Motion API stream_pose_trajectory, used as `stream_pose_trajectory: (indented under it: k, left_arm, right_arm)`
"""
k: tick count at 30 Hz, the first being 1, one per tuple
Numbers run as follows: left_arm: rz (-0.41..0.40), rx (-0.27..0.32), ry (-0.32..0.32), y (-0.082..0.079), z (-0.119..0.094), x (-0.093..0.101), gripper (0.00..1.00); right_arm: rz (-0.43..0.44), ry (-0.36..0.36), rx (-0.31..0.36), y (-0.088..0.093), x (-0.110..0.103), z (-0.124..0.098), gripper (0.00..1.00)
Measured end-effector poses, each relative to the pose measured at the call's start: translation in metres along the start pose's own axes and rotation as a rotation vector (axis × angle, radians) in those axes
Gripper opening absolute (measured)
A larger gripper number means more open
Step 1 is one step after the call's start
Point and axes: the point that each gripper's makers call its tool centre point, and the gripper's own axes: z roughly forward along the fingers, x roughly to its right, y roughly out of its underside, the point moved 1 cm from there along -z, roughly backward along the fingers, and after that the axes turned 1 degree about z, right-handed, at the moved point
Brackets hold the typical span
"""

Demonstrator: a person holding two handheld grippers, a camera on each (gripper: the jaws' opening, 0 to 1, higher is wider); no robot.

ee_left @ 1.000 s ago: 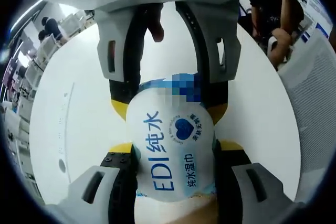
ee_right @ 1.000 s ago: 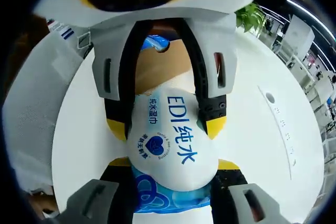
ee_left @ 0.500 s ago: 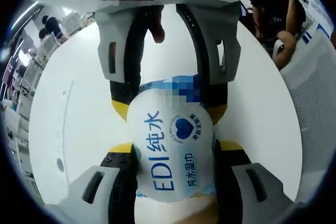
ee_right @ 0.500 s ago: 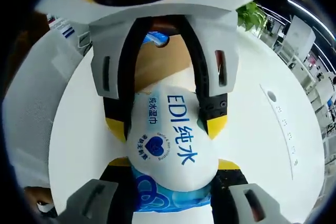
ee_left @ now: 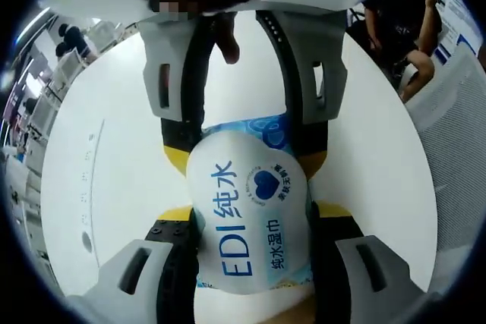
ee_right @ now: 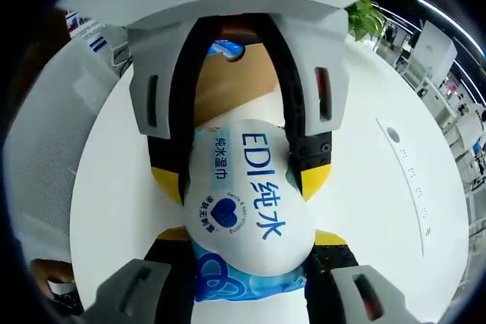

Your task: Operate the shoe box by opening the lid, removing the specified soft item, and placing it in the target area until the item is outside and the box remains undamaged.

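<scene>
Two grippers, one pack between them. Left gripper (ee_left: 250, 221) seen from its own camera with both yellow-tipped jaws pressed against the sides of a white and blue wet-wipe pack (ee_left: 250, 218), held above a white table (ee_left: 114, 187). Right gripper (ee_left: 247, 157) entering that view from the top, upside down, its jaws clamped on the far end of the same pack. Off to the upper left, rows of desks and chairs; at the upper right, a seated person in dark clothes (ee_left: 399, 17) and a pale mesh panel (ee_left: 456, 157) at the right edge.

Seen from the right gripper view, same arrangement mirrored: right gripper (ee_right: 243, 244) closed on the near end of the wet-wipe pack (ee_right: 247, 202), left gripper (ee_right: 243, 180) reaching down from the top and gripping the far end. Visible here and not from the other camera: a brown cardboard shoe box (ee_right: 228, 92) behind the pack, with a blue item showing at its far edge; a green plant (ee_right: 364, 17) at upper right; a row of small marks along the white table (ee_right: 380, 210) at right. Pack clear of the box, held in the air over the table.

Readable on the pack in blue: "EDI" followed by the characters 纯水, smaller text 纯水湿巾, and a dark blue heart logo ringed with tiny lettering too small to read. Pale blue pattern along one end of the pack.
</scene>
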Motion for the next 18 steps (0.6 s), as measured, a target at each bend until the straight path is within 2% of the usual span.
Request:
stream_pose_trajectory:
  k: [18]
  left_arm:
    - [0.049, 0.000, -0.007, 0.0005, -0.0046, 0.0024, 0.58]
  right_arm:
    - [0.000, 0.019, -0.021, 0.0008, -0.0038, -0.0058, 0.54]
